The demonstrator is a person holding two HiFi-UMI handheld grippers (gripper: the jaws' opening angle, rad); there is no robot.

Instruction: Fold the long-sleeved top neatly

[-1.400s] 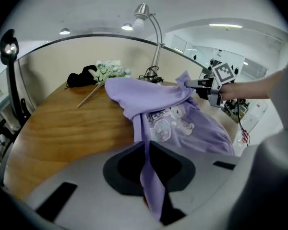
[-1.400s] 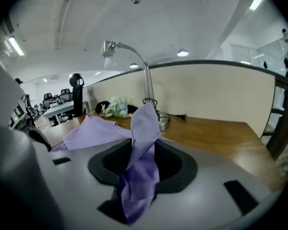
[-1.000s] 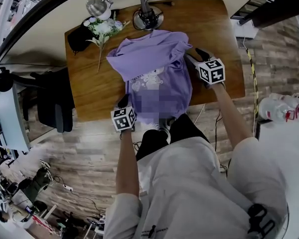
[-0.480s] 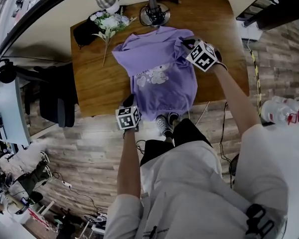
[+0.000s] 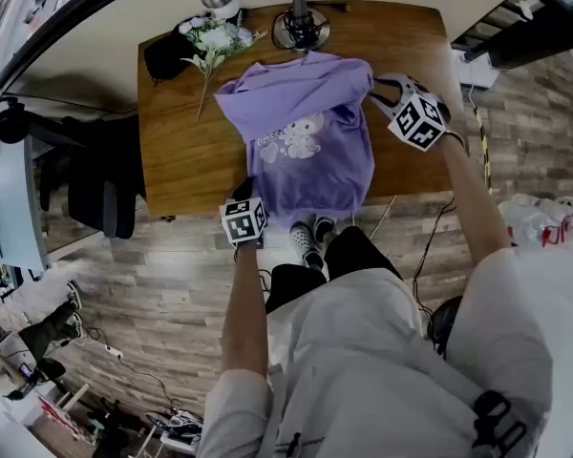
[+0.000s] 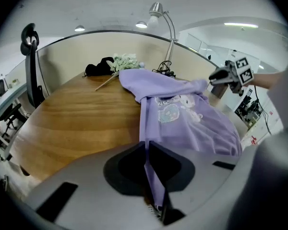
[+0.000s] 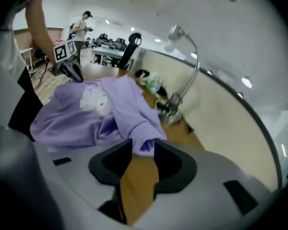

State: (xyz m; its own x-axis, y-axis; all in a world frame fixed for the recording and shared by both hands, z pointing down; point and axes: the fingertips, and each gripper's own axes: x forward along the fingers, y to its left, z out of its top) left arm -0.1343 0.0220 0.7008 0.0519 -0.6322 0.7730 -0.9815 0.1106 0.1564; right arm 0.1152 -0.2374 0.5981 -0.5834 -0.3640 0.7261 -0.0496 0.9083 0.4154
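- Head view: the purple top (image 5: 315, 151) lay mid-counter (image 5: 181, 151), hem at the near edge. My right tool (image 5: 382, 86) had shifted off it towards the right edge, leaving the sleeve (image 5: 306, 82) stretched across the chest. I judged that fold done.
- Left gripper view: left tool (image 6: 151, 152) clenched on the hem.
- Right gripper view: jaws had just been opening; released, cuff (image 7: 145, 145) loose at their tips.
- Lamp (image 5: 301, 27) and flowers (image 5: 210, 38) crowded the far edge.
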